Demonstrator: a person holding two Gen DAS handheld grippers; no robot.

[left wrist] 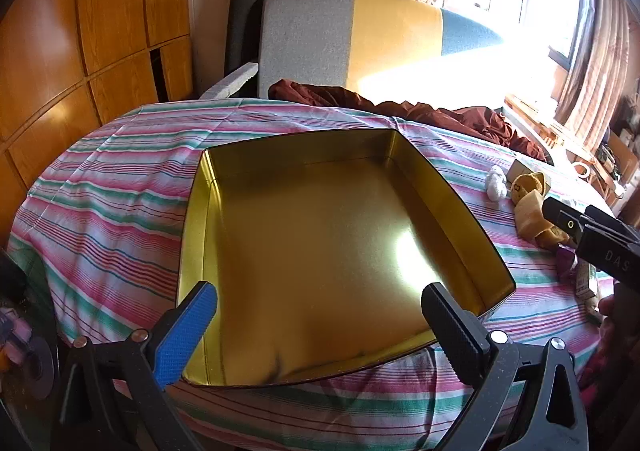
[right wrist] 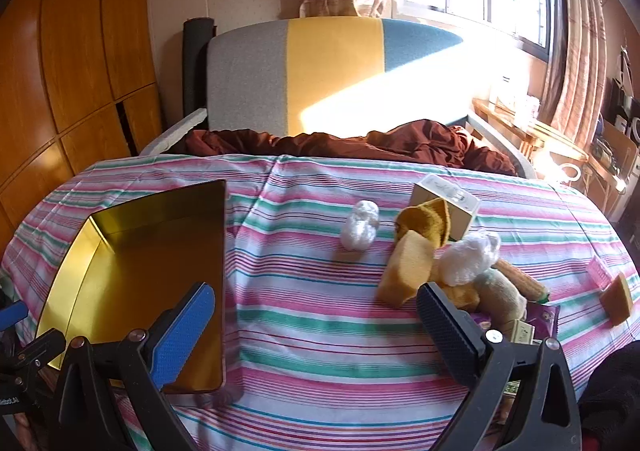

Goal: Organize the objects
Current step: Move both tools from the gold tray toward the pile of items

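An empty gold metal tin (left wrist: pixel 320 251) lies open on the striped cloth; in the right wrist view the tin (right wrist: pixel 132 271) is at the left. My left gripper (left wrist: pixel 320 315) is open and empty, hovering over the tin's near edge. My right gripper (right wrist: pixel 316 315) is open and empty above the cloth, right of the tin. A pile of objects lies right of it: a yellow sponge (right wrist: pixel 406 269), a mustard cloth (right wrist: pixel 428 223), a white plastic wad (right wrist: pixel 470 257), a plush toy (right wrist: pixel 500 297), a toy corn cob (right wrist: pixel 524 281). A second white wad (right wrist: pixel 359 231) lies apart.
A small cream box (right wrist: pixel 450 199) stands behind the pile. A pink piece (right wrist: pixel 598 271) and another sponge (right wrist: pixel 618 299) lie at the far right. A purple packet (right wrist: pixel 542 315) lies under the pile. A maroon blanket (right wrist: pixel 360 143) and a striped headboard (right wrist: pixel 332 79) bound the far side.
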